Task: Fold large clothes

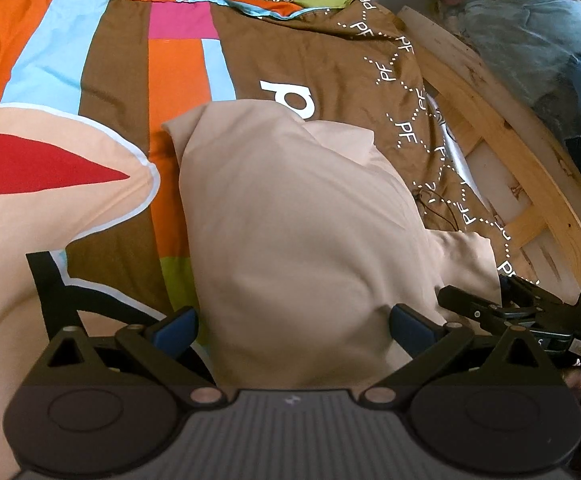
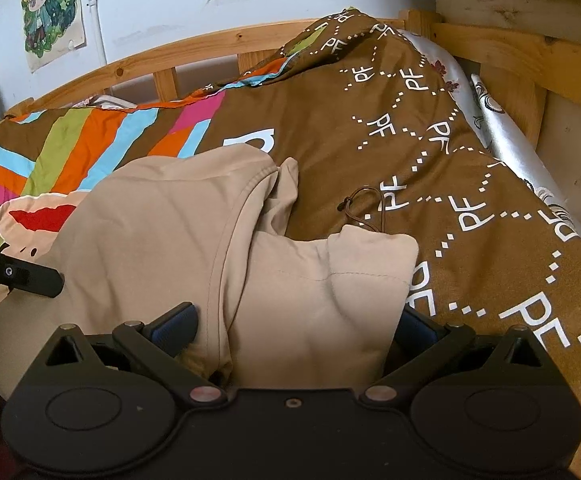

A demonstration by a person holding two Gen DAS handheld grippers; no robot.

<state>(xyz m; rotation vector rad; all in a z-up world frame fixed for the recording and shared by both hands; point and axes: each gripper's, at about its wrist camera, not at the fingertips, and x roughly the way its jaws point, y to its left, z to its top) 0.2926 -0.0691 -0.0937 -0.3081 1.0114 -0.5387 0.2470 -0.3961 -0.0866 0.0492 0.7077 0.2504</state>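
- Blue-padded fingers of the left gripper (image 1: 292,330) stand spread at the bottom of the left wrist view, with a bulge of the beige hoodie (image 1: 290,216) filling the gap between them; the pads do not look pressed in, so this reads as straddling, not pinching.
- Bottom of the right wrist view shows the same for the right gripper (image 2: 292,332): fingers apart, cloth bunched up between them, its right pad half hidden behind the fabric.
- Filling the centre of both frames, the hoodie lies on a brown patterned bedcover (image 2: 370,128) with coloured stripes toward the upper left.
- Handling, as a judgement: soft, limp knit, light but bulky; it will sag and trail from any hold and will not keep a shape by itself. Thick hems, the hood rim (image 2: 246,200) or a cuff edge should give a firmer bite than a loose single layer.
- A dark drawcord (image 2: 364,206) lies looped on the cover just beyond the garment; it could snag.
- Hard to make out: which part is sleeve, body or hood in the left view; the garment's near edge is hidden under both grippers; its left side is cut off by the other tool's arm (image 2: 18,274).
- Wooden bed rails (image 2: 170,56) run along the top.
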